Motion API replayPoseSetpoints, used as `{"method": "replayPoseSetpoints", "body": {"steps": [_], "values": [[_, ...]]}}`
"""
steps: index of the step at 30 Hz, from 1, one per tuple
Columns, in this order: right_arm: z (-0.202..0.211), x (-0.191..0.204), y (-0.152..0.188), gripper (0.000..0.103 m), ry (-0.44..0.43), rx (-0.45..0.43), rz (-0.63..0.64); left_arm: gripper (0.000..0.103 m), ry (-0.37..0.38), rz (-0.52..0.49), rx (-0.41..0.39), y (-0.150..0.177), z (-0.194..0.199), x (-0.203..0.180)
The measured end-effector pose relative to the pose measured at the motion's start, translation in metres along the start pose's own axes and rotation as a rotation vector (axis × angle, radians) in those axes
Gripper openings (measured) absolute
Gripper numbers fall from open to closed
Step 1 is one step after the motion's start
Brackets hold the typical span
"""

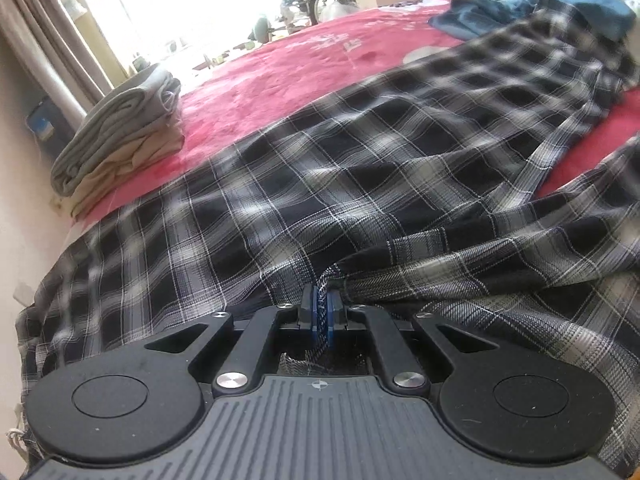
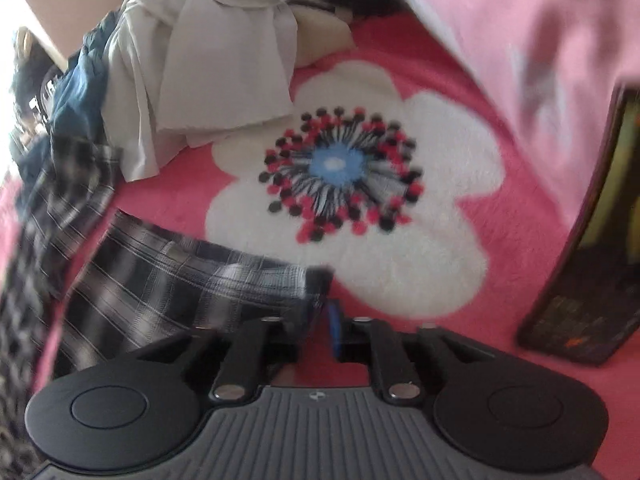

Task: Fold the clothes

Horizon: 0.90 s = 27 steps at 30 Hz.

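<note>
A black-and-white plaid shirt [image 1: 360, 152] lies spread across the red bed blanket [image 1: 280, 68]. My left gripper [image 1: 322, 304] is shut on a bunched fold near the shirt's front edge, and cloth hangs down between its blue pads. In the right wrist view the shirt's sleeve [image 2: 180, 280] runs in from the left, with its cuff at my right gripper [image 2: 320, 312]. The view is blurred; the fingers stand close together and seem shut on the cuff just above the blanket's white flower pattern [image 2: 400, 264].
A folded stack of grey and beige clothes [image 1: 120, 140] sits at the bed's left edge by the curtain. Loose blue garments [image 1: 540, 4] and white garments [image 2: 208, 60] are piled at the far side. A dark upright board [image 2: 592, 240] stands on the right, with pink bedding [image 2: 520, 40] behind it.
</note>
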State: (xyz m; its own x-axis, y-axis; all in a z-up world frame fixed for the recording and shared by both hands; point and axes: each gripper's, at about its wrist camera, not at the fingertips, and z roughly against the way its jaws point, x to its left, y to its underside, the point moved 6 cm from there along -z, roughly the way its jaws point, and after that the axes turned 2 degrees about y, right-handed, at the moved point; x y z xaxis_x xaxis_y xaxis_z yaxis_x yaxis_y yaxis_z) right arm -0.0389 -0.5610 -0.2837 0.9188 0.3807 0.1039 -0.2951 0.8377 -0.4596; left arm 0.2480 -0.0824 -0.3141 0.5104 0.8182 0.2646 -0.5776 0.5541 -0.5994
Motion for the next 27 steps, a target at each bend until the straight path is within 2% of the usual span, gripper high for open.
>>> {"method": "replayPoseSetpoints", "body": {"steps": [2,4,7,9,11,14,18,19,20,22,24,27], "values": [[0.017,0.013,-0.010,0.033,0.048,-0.089,0.113,0.004,0.009,-0.005,0.001,0.000,0.000,0.000],[0.034,0.030,-0.021,0.040,0.051,-0.181,0.221,0.004,0.019,-0.010,0.003,0.001,-0.001,0.001],[0.042,0.069,-0.036,0.048,-0.108,-0.222,0.350,0.004,0.033,-0.018,0.005,0.001,-0.002,0.002],[0.023,0.101,-0.045,0.058,-0.233,-0.172,0.408,0.004,0.042,-0.023,0.006,0.002,-0.002,0.002],[-0.004,0.132,-0.052,0.058,-0.324,-0.116,0.457,0.004,0.051,-0.028,0.007,0.002,-0.003,0.003],[-0.050,0.161,-0.060,0.060,-0.366,-0.026,0.494,0.004,0.069,-0.038,0.009,0.003,-0.003,0.004],[-0.086,0.170,-0.060,0.060,-0.425,0.087,0.497,0.004,0.104,-0.054,0.010,0.003,-0.005,0.006],[-0.087,0.170,-0.059,0.056,-0.430,0.090,0.505,0.004,0.113,-0.051,0.008,0.003,-0.005,0.007],[-0.085,0.170,-0.058,0.047,-0.416,0.081,0.528,0.004,0.122,-0.049,0.006,0.004,-0.005,0.008],[-0.081,0.168,-0.058,0.007,-0.391,0.071,0.556,0.004,0.143,-0.030,0.004,0.003,-0.006,0.011],[-0.067,0.166,-0.066,0.005,-0.375,0.010,0.550,0.004,0.179,0.016,0.007,0.001,-0.006,0.015],[-0.045,0.163,-0.078,0.004,-0.345,-0.100,0.537,0.004,0.224,0.014,-0.003,-0.004,-0.003,0.015]]}}
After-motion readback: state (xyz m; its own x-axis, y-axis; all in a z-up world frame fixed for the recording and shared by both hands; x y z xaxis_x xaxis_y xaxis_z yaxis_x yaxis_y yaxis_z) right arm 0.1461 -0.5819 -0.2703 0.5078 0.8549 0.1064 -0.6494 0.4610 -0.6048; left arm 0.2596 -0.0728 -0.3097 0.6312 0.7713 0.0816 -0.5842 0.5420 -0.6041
